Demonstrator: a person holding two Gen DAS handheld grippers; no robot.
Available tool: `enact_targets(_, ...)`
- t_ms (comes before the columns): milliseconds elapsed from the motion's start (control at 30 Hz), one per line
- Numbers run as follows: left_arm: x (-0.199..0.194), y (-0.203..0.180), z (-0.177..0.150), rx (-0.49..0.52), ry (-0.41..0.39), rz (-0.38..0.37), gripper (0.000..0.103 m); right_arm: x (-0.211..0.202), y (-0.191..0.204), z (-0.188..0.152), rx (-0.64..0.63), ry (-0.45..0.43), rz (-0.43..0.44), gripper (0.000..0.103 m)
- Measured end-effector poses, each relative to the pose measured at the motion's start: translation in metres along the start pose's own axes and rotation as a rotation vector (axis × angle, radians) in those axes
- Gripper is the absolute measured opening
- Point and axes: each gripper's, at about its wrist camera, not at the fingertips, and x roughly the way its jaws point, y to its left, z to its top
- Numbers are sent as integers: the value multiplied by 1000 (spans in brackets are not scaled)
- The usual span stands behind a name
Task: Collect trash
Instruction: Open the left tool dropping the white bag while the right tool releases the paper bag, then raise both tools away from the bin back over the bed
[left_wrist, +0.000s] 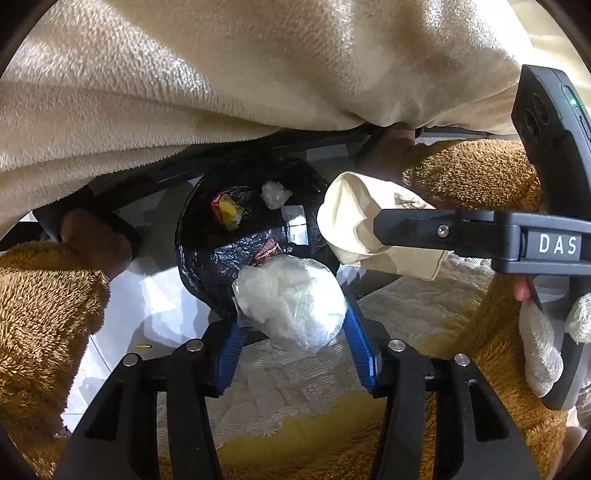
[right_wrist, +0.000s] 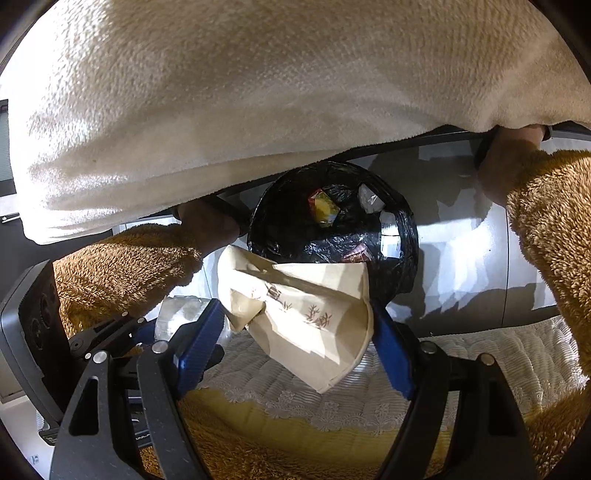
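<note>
My left gripper (left_wrist: 291, 325) is pinching a clear plastic bag of white wadding (left_wrist: 290, 304) between its blue pads (left_wrist: 360, 343); it hangs right at the near rim of the black-lined bin (left_wrist: 207, 266), partly over the opening; my right gripper (right_wrist: 295, 332) is clamped on a cream paper napkin (right_wrist: 306, 302), printed with small sprigs, jaws set wide because the napkin is bunched; it also overhangs the bin's near edge.

Handling, as I judge it: both pieces are very light and soft, nothing fragile; the plastic is slick and crumply, so it could slide out of the pads if I loosen unevenly; hold it across the fat middle, as now. The napkin is limp, folds under its own weight, and may cling to a pad on release; grip the bunched core, not a loose corner.

Bin already holds a yellow wrapper (left_wrist: 229, 210) and a small clear wad (left_wrist: 273, 194); fluffy tan sleeves (left_wrist: 44, 295) and a cream blanket (left_wrist: 221, 92) crowd the view.
</note>
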Motion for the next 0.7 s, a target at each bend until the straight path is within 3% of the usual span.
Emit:
enact_targets(100, 0, -2, 0, 9, -3, 25, 69, 0, 0, 0, 4, -1, 1, 83)
enact_targets(700, -10, 1, -2, 8, -37, 15, 69, -7, 0, -3, -12, -26, 7, 84)
